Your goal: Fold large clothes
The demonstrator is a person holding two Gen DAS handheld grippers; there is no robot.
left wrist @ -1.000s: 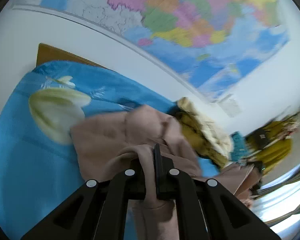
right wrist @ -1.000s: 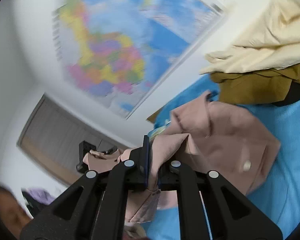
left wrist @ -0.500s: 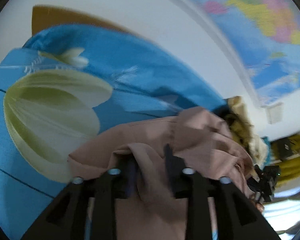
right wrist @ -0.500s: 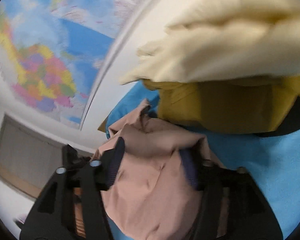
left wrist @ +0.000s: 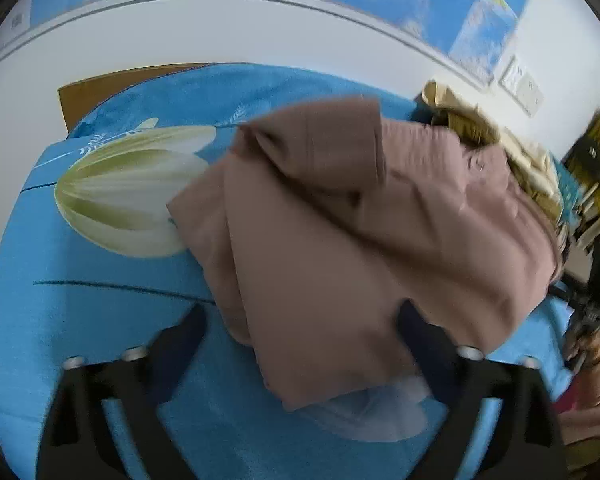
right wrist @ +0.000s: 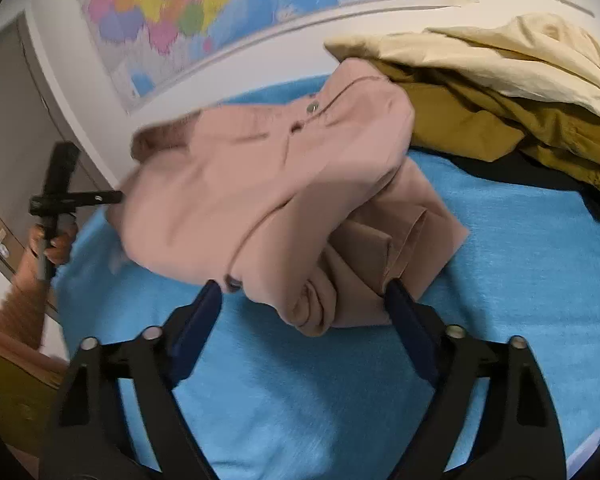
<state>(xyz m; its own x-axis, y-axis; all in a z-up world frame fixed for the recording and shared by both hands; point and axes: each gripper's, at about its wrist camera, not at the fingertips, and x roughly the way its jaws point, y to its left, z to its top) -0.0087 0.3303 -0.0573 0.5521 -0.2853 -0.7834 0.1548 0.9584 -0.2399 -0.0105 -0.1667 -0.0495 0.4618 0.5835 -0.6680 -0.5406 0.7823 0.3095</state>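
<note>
A dusty-pink garment [left wrist: 340,220] lies bunched and partly folded on the blue bed cover [left wrist: 80,320]. My left gripper [left wrist: 302,332] hangs just above its near edge. Its jaws are opening wide, with the cloth lying loose between them and neither pad pressing on it. In the right wrist view the same pink garment [right wrist: 260,184] shows a button placket on top. My right gripper [right wrist: 302,304] stands open at its folded corner, which sits between the fingers without being pinched.
A cream garment [right wrist: 480,52] lies over a mustard one [right wrist: 480,120], piled at the far side of the blue cover [right wrist: 500,280]. A map [right wrist: 200,8] hangs on the white wall. A hand [right wrist: 56,240] grips a black handle at the left. A wooden headboard [left wrist: 100,88] stands behind.
Both grippers were shut on the lifted pink garment. They came down towards the bed and opened, and the garment dropped onto the blue cover.
</note>
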